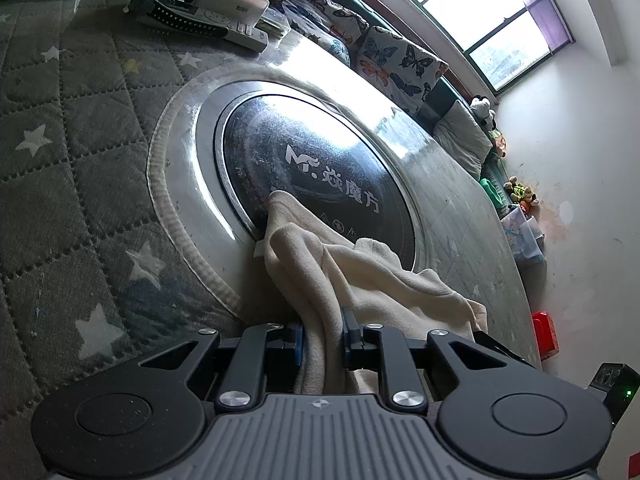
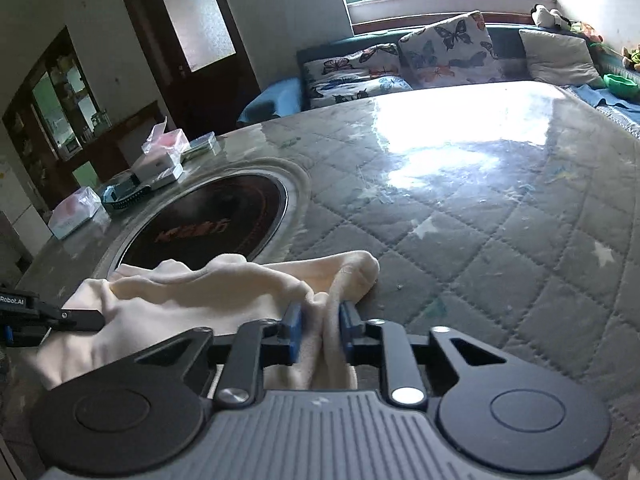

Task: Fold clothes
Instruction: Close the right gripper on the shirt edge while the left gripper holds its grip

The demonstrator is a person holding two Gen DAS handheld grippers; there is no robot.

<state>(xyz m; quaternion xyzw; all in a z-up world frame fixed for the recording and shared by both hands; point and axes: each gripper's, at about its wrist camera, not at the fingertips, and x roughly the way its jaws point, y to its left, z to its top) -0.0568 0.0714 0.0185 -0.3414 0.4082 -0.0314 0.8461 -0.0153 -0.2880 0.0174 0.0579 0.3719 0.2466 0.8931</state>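
Cloth (image 1: 372, 280) bunched on the counter (image 2: 500, 240) beside the cooktop (image 1: 320, 176), pinched by both the left gripper (image 1: 323, 344) and the right gripper (image 2: 318, 332); either thin, gathered pinch could slip or drag layers askew as the fold is drawn.

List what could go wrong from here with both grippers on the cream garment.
1. The left gripper and right gripper each pinch a bunched wad of the cream garment, so the fold may come out crooked.
2. The garment lies over the round cooktop; dragging may snag on its metal rim.
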